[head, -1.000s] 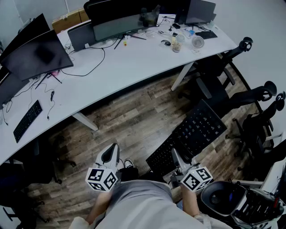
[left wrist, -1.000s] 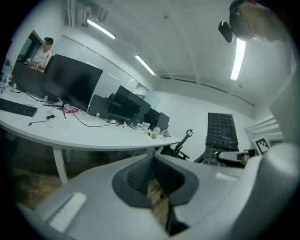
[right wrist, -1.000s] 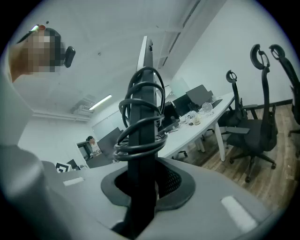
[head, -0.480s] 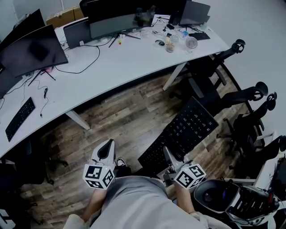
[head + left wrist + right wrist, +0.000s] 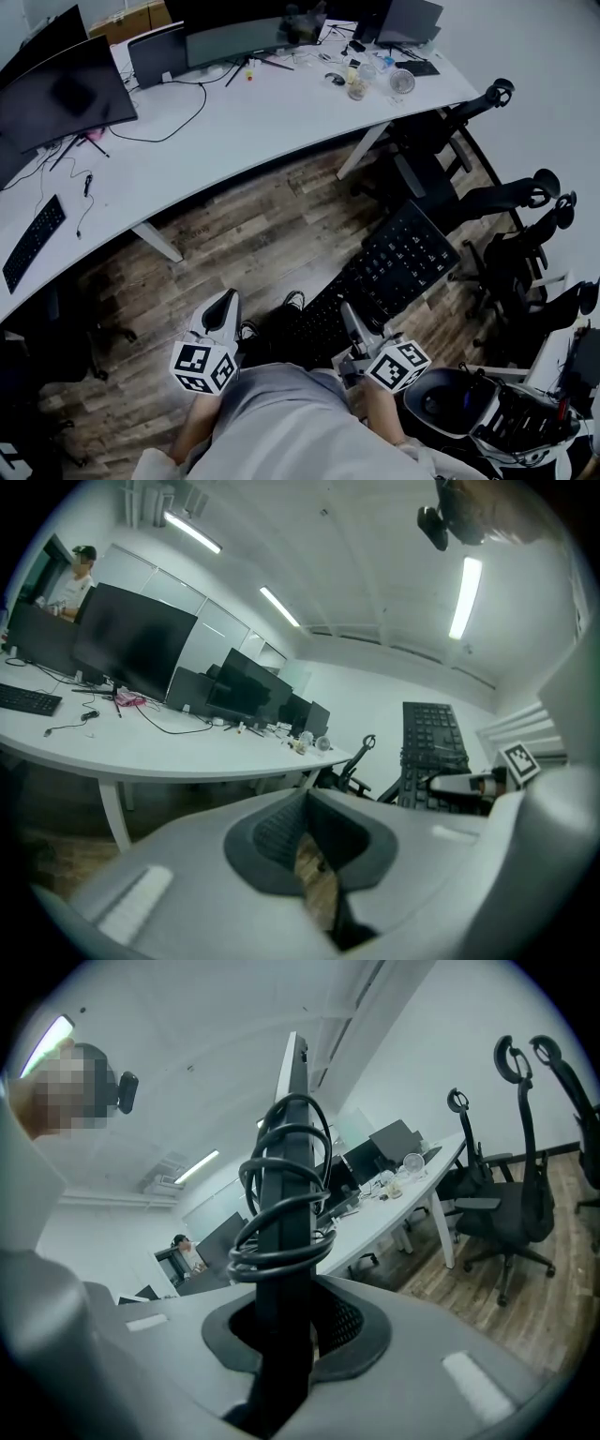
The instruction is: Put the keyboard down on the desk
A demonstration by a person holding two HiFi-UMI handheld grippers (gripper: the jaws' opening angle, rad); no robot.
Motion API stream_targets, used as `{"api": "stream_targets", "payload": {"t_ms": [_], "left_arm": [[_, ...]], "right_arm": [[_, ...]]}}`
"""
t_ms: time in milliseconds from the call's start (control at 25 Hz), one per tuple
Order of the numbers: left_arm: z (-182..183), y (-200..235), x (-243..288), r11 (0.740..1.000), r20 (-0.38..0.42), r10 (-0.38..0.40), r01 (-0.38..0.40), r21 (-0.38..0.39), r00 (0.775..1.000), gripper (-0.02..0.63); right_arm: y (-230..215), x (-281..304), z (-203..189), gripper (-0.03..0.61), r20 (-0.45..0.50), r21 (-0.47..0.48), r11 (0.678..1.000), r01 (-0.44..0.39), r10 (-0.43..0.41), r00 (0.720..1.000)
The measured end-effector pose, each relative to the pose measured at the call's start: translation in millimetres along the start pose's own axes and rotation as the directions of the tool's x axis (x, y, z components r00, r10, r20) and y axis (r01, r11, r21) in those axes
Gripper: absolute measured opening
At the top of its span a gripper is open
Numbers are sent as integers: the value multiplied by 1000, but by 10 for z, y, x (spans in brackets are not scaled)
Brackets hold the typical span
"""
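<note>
Carrying stage, by the look of it, not yet the setting-down. Black, flat, full-size plastic keyboard (image 5: 401,264) up in the air over the brown wood-plank floor (image 5: 253,248), right of centre and well apart from the long white curved surface (image 5: 234,141) on the far side. Pinched at its near end by the right gripper (image 5: 353,326), fingers almost closed and clamped across the thin slab. Seen edge-on in the right gripper view, with a black rubbery cable (image 5: 281,1227) wound round it in a loose coil. Left gripper (image 5: 224,311) just to the left, fingers drawn together at the tips and holding nothing, with only a sliver of floor between the ribbed dark pads (image 5: 277,832).

Next, probably: carry the keyboard across to a bare stretch of the surface, between the dark flat monitors (image 5: 70,94) at far left and the clutter of small items (image 5: 361,80) at far right. Then level it keys-up, lower until the base rests, and only then let go. Worth minding the coil, likely to slide or snag.

Rigid, light and long, so apt to swing on an end grip. Smooth matt white on the surface, grainy mottling on the floor. Black office chairs (image 5: 427,173) at right, with curved headrests.
</note>
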State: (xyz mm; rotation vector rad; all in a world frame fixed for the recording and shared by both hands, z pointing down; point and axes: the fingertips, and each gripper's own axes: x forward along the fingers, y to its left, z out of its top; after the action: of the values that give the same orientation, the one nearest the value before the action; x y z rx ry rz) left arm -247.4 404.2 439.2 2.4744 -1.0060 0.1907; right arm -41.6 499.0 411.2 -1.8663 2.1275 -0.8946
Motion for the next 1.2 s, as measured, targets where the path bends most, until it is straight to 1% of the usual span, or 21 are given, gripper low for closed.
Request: {"api": "stream_targets", "payload": {"t_ms": [200,320,480,600,760,920,1080,1200], "left_arm": [[-47,123,73,1000,-34,30,-30,-1,999,0],[24,167,208,999,-34,44,-44,-2,998,0],[88,160,437,999,-54,49,-49,7,997,0],[130,117,732,999,-74,33,-33,9,997,0],[268,-1,1152,1000,-93,-6,8,20,996,0],[373,-49,1558,999,-108,-35,36,10,994,0],[465,-62,1928,999,-114,-49,50,5,992,0],[615,-151,2254,998,-114,-55,58,26,992,0]], "right_arm": [[-124,166,-43,71,-17,27,1000,-7,8,1000],[-215,312,43,71,-22,32,999,-20,21,1000],[-372,458,176,71,-14,56,998,-31,32,999],[-542,590,304,71,-9,78,996,-35,36,999],[-761,801,522,71,-7,97,995,-33,34,999],[-991,1022,750,71,-8,102,994,-30,31,999],[-1216,1208,953,71,2,109,993,-36,36,999],[-1439,1342,1206,71,17,115,992,-43,41,999]]}}
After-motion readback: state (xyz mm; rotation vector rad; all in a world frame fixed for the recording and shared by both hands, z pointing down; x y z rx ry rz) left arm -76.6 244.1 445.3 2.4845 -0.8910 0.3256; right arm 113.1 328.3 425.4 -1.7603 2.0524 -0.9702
